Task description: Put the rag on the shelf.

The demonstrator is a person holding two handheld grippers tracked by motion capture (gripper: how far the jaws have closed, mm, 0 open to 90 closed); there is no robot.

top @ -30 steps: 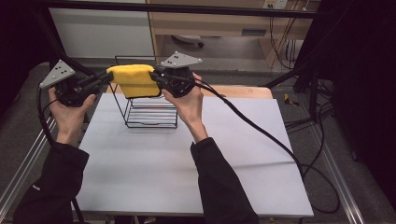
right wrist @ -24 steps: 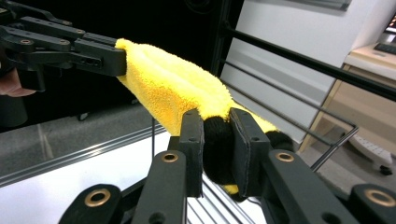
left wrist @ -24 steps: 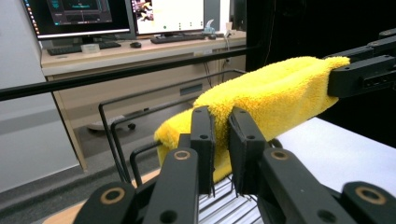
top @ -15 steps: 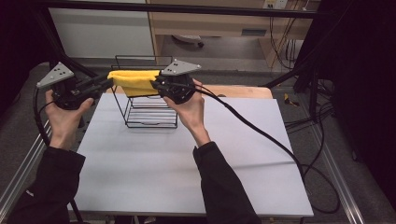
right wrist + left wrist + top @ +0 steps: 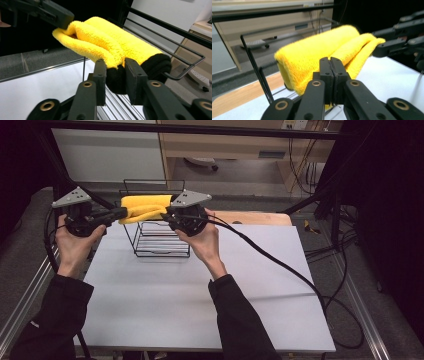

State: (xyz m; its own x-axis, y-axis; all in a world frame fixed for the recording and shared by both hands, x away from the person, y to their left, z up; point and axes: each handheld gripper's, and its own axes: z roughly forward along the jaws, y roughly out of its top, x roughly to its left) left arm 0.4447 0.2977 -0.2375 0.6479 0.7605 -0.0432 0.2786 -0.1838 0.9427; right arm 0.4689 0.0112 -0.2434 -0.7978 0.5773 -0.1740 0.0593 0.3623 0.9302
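I hold a fluffy yellow microfibre towel point(image 5: 145, 207), folded into a thick roll, stretched between my two tools above the black wire rack point(image 5: 160, 237) that stands at the far side of the white counter point(image 5: 200, 295). My left gripper point(image 5: 120, 213) pinches one end of the towel: its jaws have just been closing and now stand pressed together with only a thin edge of the pile caught between them, as the left gripper view shows point(image 5: 331, 72). My right gripper point(image 5: 115, 75) clamps the other end, where the yellow pile gives way to a black edge; its jaws stand narrow, a bunch of that cloth filling the gap, and they have just been easing apart a little.

I keep one grip at each end so the folded layers stay together and the roll hangs level rather than sagging open. It sits just above the rack's top wires, close against the tall back frame point(image 5: 175, 32), which I judge is where it is meant to rest. Whether it already touches the wires I cannot tell.
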